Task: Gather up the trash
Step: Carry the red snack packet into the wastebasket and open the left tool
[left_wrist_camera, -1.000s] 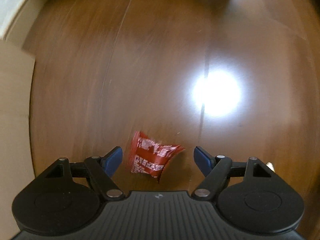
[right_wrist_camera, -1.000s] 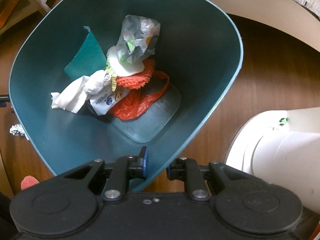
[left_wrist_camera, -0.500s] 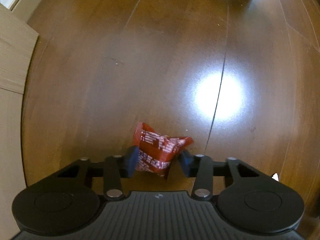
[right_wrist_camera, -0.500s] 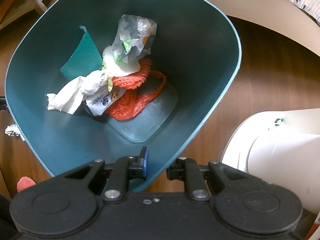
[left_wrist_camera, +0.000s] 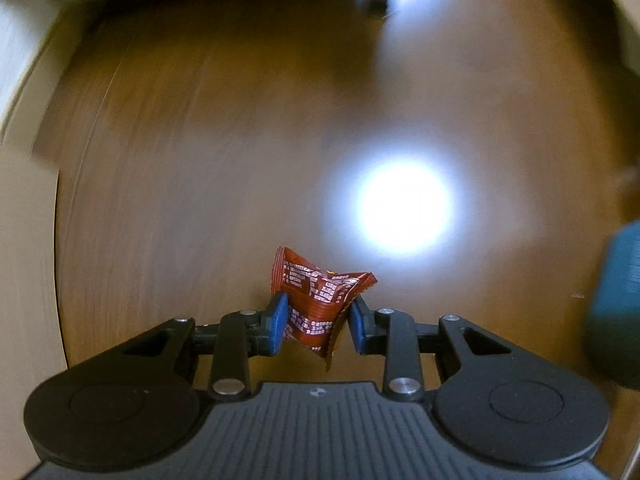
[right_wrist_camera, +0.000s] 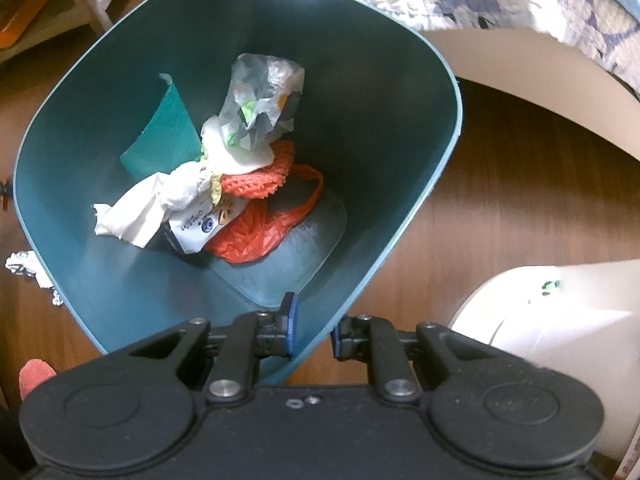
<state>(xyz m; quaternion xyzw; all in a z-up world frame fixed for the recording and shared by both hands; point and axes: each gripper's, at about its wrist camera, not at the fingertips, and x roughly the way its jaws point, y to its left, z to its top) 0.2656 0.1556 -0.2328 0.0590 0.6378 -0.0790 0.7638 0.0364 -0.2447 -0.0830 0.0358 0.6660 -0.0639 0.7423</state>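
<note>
Wrapper (left_wrist_camera: 316, 308) pinched in left gripper (left_wrist_camera: 316, 322) above floor (left_wrist_camera: 200, 160)

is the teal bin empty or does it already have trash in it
Partly filled. The teal bin holds a crumpled plastic bag, white tissue and an orange net bag, while part of its floor shows bare.

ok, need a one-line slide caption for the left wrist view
Left gripper shut on a crumpled red wrapper above the wooden floor, teal bin at the right edge.
</note>
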